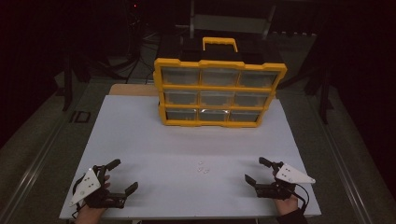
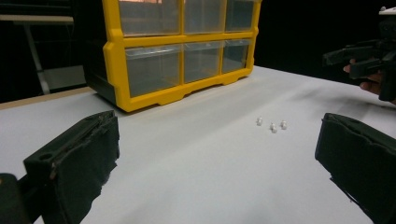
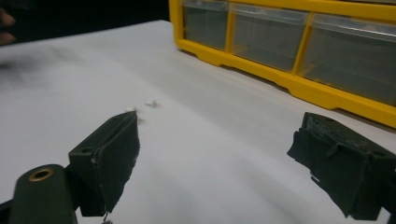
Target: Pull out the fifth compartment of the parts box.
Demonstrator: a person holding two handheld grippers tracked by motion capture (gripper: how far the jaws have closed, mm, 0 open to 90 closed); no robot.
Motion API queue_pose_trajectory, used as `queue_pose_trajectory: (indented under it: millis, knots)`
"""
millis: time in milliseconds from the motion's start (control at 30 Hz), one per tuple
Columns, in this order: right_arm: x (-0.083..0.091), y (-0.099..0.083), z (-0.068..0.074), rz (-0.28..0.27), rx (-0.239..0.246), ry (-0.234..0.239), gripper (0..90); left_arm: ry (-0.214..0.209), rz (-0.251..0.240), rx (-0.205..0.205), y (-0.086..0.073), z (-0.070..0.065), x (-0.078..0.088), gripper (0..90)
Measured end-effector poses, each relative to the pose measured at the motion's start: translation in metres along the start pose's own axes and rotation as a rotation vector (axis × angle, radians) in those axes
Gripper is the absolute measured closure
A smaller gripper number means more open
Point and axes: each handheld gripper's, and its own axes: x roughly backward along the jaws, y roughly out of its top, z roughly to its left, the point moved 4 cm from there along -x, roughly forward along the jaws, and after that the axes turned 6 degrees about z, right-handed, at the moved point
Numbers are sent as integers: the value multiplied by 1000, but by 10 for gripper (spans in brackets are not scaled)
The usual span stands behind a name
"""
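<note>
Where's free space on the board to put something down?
Bare: the wide band between the yellow drawer cabinet and the small white parts; also the board's left side beside the cabinet. Tighter along the near edge: left gripper, the parts, right gripper.

Drawer box (image 1: 219, 92): yellow frame, black back, see-through drawers looking grey. Handle (image 1: 219, 43) yellow. Counter (image 1: 154, 140) white, plain. Three tiny bits (image 1: 203, 168): white, maybe silvery, too small to tell. Left gripper (image 1: 122, 177) black, plate on top pale grey with dark dots. Right gripper (image 1: 256, 171) same colours.
</note>
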Motion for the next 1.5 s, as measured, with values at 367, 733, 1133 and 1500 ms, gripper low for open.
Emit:
queue_pose_trajectory:
  millis: [367,733,1133,1500]
  knots:
    - [-4,0,2,43,48,-35,149,0,7,-4,-1,0,0,0]
    - [1,8,4,-3,18,0,110,3,-3,-3,0,0,1,0]
    - [27,57,0,-65,56,-38,103,4,-7,4,1,0,1,0]
    - [31,103,-7,-98,127,-56,103,2,-9,4,1,-1,1,0]
